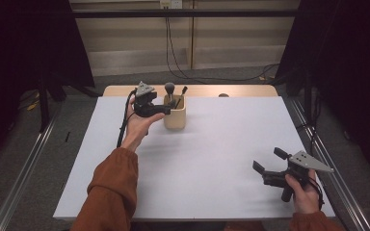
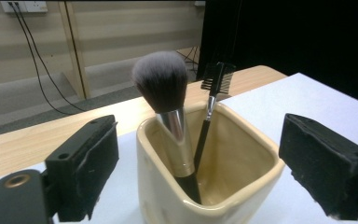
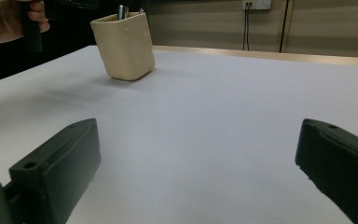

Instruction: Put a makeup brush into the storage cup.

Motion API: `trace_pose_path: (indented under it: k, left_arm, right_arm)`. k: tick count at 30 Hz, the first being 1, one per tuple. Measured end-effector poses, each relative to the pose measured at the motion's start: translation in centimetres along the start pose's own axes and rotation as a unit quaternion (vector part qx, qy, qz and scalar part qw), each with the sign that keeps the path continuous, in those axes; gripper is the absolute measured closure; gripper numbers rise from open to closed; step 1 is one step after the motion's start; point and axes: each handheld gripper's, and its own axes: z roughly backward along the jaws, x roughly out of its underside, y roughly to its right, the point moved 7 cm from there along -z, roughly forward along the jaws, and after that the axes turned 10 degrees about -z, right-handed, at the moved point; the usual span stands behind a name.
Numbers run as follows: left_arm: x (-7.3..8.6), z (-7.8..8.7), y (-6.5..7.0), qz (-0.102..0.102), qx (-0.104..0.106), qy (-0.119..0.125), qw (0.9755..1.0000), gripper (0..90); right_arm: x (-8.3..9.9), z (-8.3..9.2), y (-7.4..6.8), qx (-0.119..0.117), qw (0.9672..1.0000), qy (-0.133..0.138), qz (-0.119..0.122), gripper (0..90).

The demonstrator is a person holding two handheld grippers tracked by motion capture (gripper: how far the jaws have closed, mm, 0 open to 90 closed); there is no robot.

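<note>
The left gripper [image 2: 200,163] has its jaws spread wide on either side of the cream cup [image 2: 205,172] at the far edge of the table [image 1: 212,163], clamping nothing. The cup looks like heavy, slick, breakable ceramic, so I'd grip its 2 flat walls; the powder brush [image 2: 163,93] and comb brush [image 2: 212,100] are light, best taken by their stiff handles. Their lower ends are hidden inside, and the right gripper [image 1: 270,166] waits open, well apart.

two brushes [image 2: 162,84] in cup [image 2: 242,186] (far left), on table [image 1: 212,144]
</note>
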Motion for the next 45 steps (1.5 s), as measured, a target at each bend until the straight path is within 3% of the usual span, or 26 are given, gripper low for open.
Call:
trace_pose_path:
  k: [9, 14, 18, 29, 34, 45]
  left_arm:
    - [0.0, 1.5, 0.1, 0.009, 0.006, 0.008, 0.9999, 5.0]
    - [0.0, 2.2, 0.1, 0.002, 0.008, 0.013, 0.9999, 3.3]
    - [0.4, 3.0, 0.0, 0.015, 0.011, 0.022, 0.9996, 3.2]
    - [0.6, 5.4, 0.2, 0.000, 0.002, 0.020, 0.9998, 3.3]
    - [0.6, 6.7, 0.7, -0.011, 0.010, 0.028, 0.9995, 3.3]
    - [1.6, 9.5, 1.4, -0.003, 0.005, 0.029, 0.9995, 3.2]
  right_arm:
    - [0.0, 0.0, 0.0, 0.001, 1.0000, 0.000, 0.000, 0.0]
    - [0.0, -0.1, 0.0, 0.002, 1.0000, 0.001, -0.001, 0.0]
    - [0.0, 0.0, 0.1, 0.004, 1.0000, 0.001, -0.003, 0.0]
    - [0.0, 0.2, -0.2, 0.005, 1.0000, 0.003, -0.001, 0.0]
    - [-0.1, 0.2, -0.4, 0.004, 1.0000, 0.003, 0.000, 0.0]
    - [-0.1, 0.1, -0.6, 0.002, 1.0000, 0.001, 0.006, 0.0]
